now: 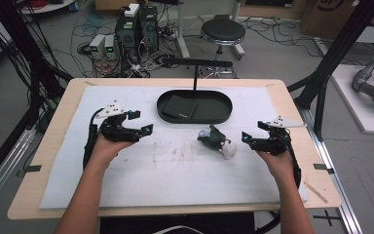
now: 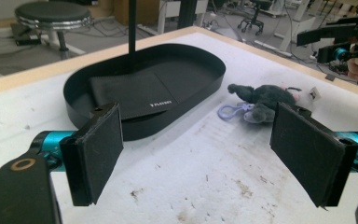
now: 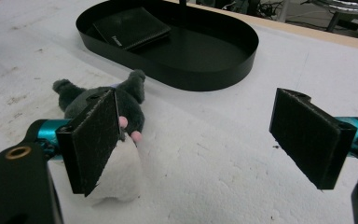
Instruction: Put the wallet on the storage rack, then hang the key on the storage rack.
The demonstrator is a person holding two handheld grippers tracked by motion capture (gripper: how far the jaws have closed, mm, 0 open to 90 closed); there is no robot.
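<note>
1. While a person's two forearms reach in from the near edge, the left hand-held gripper (image 1: 145, 123) hovers over the white mat (image 1: 175, 180) on the counter (image 1: 53, 141), its jaws spread wide and holding nothing
2. Seen in the left gripper view, that gripper's two black padded jaws stand well apart, with bare mat between them and the black oval tray (image 2: 205, 88) just beyond
3. On the other side, the right hand-held gripper (image 1: 246, 130) is likewise wide open and empty, its jaws pointing toward the centre of the mat
4. Between the two tools, nearer the right one, a small grey plush toy (image 1: 215, 138) lies on the mat, just in front of the tray and outside it
5. From the right gripper view, the plush toy (image 3: 130, 100) sits partly behind the left-hand jaw, its white part (image 3: 119, 172) low against the mat; whether the pad touches it cannot be told
6. A pale purple clip (image 2: 230, 110) lies at the toy's side
7. Inside the tray, toward its left end, rests a flat black wallet (image 1: 180, 107)
8. A black stool (image 1: 222, 31) stands on the floor beyond the counter
</note>
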